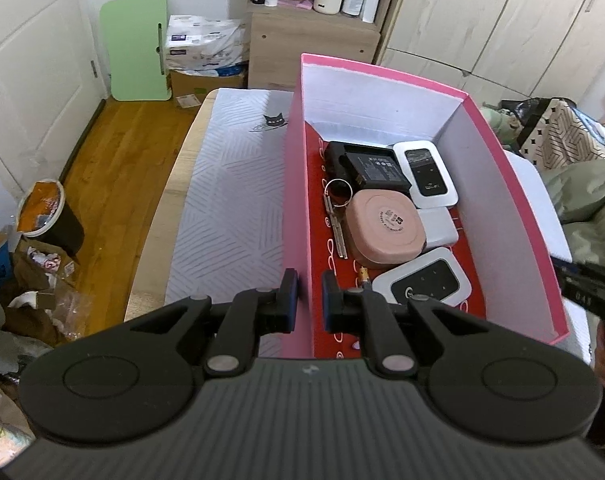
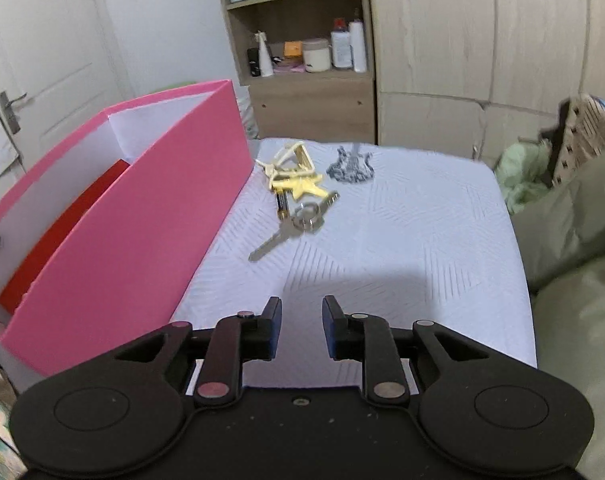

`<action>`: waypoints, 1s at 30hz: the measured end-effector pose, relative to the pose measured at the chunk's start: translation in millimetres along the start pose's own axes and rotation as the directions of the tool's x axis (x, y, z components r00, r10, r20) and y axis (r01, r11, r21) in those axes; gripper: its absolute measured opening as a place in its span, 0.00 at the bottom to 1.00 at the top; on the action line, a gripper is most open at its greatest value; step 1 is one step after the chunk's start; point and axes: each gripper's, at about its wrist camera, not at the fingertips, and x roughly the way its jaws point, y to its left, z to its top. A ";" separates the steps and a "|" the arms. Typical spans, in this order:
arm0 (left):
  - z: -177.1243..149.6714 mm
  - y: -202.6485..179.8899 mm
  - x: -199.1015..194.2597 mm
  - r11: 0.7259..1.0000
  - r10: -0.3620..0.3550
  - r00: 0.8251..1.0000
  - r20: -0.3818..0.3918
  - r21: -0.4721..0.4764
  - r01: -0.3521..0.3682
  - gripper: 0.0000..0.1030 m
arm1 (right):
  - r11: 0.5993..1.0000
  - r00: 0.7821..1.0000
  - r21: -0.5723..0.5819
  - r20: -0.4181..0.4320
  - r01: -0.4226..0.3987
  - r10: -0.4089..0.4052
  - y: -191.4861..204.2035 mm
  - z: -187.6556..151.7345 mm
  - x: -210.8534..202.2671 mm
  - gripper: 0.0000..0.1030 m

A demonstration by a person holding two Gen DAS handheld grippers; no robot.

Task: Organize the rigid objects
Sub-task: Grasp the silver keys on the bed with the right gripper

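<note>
Jaws of the left gripper (image 1: 309,300) are pinching the pink box's (image 1: 298,184) left wall, while the right gripper (image 2: 302,328) is hovering partly open and empty. Keys (image 2: 292,216) are lying on the white mat (image 2: 422,240) just beside the box, ahead of the right gripper.

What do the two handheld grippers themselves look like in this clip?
Both match: the left gripper and right gripper have matte black bodies with round discs on either side, linkage arms on silver pivot pins, and blue pads lining the black fingers. No cables or sleeves show.
</note>
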 end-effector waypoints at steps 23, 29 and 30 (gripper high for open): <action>-3.4 -1.8 5.5 1.000 0.027 1.000 -0.012 -0.007 -0.027 0.09 | 0.998 0.998 -0.038 -0.007 -0.060 0.059 -17.2 62.3 72.7 0.01; -1.9 0.3 7.1 1.000 0.014 1.000 -0.011 -0.019 -0.014 0.09 | 0.982 0.983 0.057 0.046 -0.181 0.179 -29.0 71.3 46.4 0.01; -2.4 0.7 7.1 1.000 0.012 1.000 -0.011 -0.020 -0.012 0.09 | 0.981 0.981 0.044 0.046 -0.191 0.189 -27.0 71.6 45.7 0.01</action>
